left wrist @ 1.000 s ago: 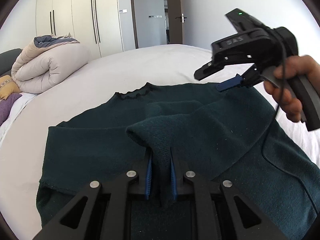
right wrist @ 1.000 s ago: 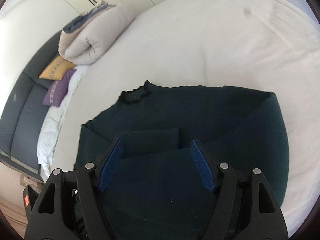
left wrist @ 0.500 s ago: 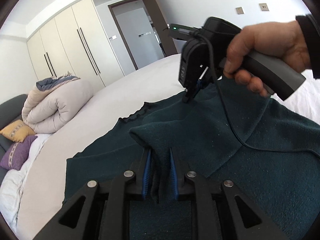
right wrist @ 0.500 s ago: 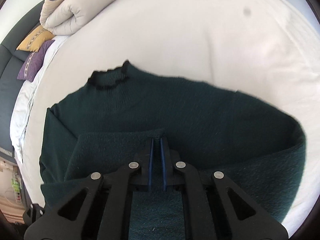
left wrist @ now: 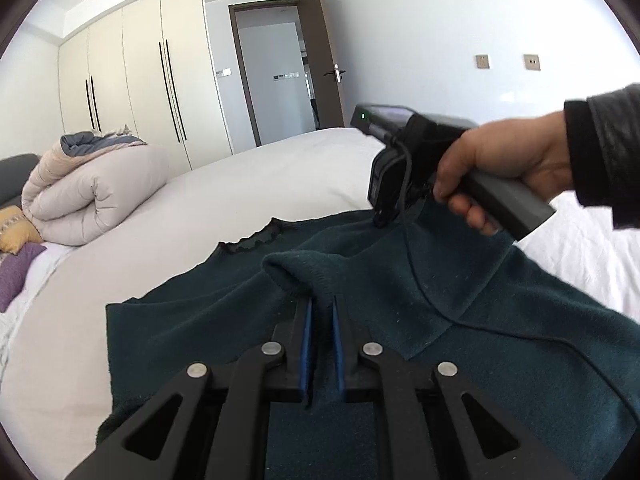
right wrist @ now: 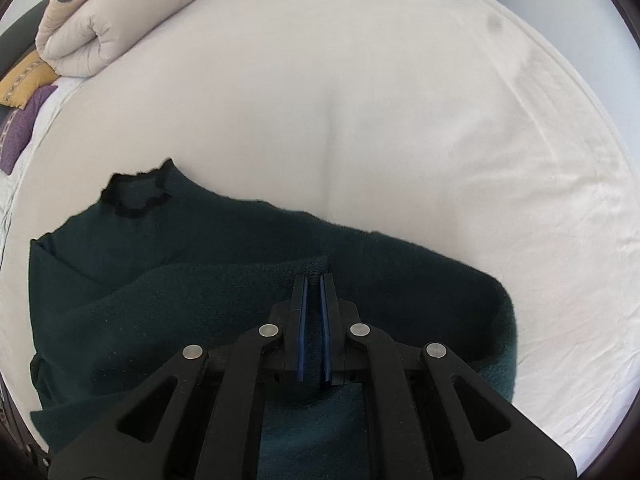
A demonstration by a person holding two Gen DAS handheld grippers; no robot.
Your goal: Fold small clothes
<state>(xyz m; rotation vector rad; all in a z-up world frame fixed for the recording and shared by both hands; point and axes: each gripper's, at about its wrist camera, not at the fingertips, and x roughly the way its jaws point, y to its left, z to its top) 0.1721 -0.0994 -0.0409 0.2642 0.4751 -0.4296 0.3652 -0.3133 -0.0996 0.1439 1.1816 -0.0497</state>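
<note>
A dark green knit sweater with a frilled black collar lies on the white bed. My left gripper is shut on a raised fold of the sweater's edge. My right gripper is shut on another part of that edge, lifted above the sweater body. In the left wrist view the right gripper shows, held by a hand, its fingertips buried in the fabric at the far right. The collar lies at the left in the right wrist view.
A rolled beige duvet and yellow and purple cushions lie at the bed's left end. Wardrobes and an open door stand behind. White sheet stretches beyond the sweater. The right gripper's cable drapes over the fabric.
My right gripper went from open above the sweater to shut on its edge and lifted it. Both grippers have risen and carried the held fabric toward the collar.
</note>
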